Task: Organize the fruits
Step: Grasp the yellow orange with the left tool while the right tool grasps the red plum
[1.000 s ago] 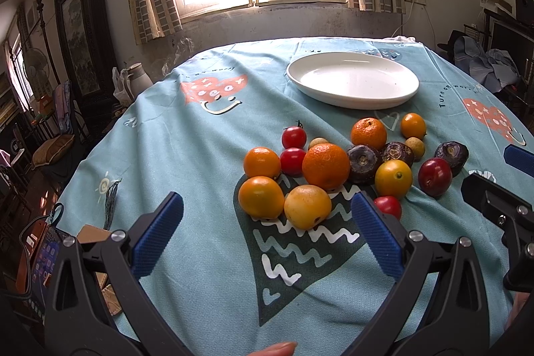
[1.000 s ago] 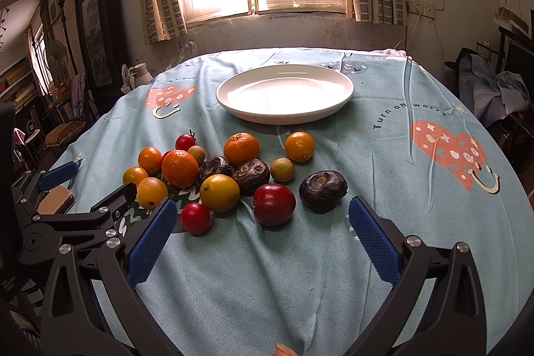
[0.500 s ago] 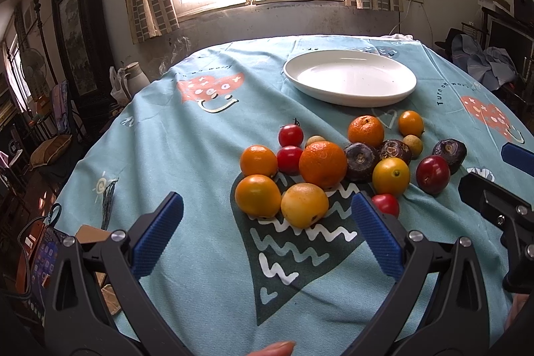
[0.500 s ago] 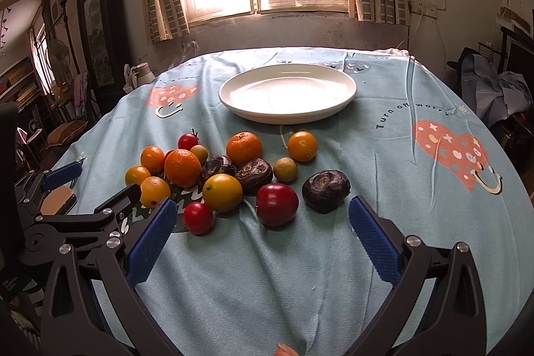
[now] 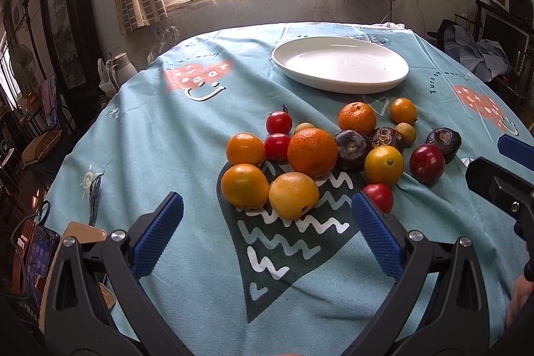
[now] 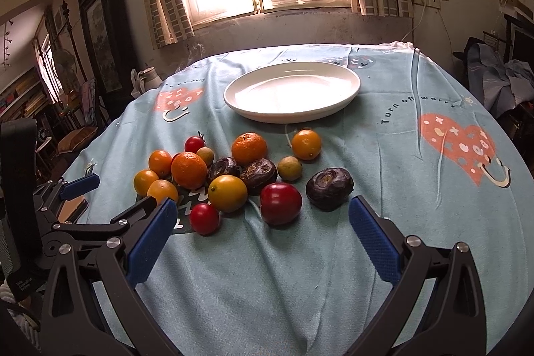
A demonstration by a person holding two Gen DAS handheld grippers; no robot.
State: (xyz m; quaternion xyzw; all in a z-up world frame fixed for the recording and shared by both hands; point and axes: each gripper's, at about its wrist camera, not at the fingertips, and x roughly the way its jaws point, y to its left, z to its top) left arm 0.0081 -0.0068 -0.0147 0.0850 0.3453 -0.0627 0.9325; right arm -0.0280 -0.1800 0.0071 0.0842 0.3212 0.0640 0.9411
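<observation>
A cluster of fruit lies on the blue tablecloth: oranges (image 5: 312,151) (image 6: 189,170), yellow citrus (image 5: 293,195) (image 6: 227,193), small red tomatoes (image 5: 378,196) (image 6: 204,218), a red plum (image 5: 427,163) (image 6: 281,203) and dark purple fruits (image 5: 444,139) (image 6: 329,184). A white empty plate (image 5: 340,64) (image 6: 292,91) stands behind them. My left gripper (image 5: 267,236) is open and empty, just short of the yellow citrus. My right gripper (image 6: 262,236) is open and empty, just short of the plum. The left gripper also shows in the right wrist view (image 6: 80,186).
The round table's tablecloth (image 5: 187,256) (image 6: 417,206) carries heart prints. A phone (image 5: 36,252) and brown items sit at the near left edge. A white jug (image 5: 118,67) stands off the table's far left. Room furniture surrounds the table.
Both views have shifted slightly; the fruit sits a little lower and nearer in the right wrist view. Both grippers stay open and no fruit has moved.
</observation>
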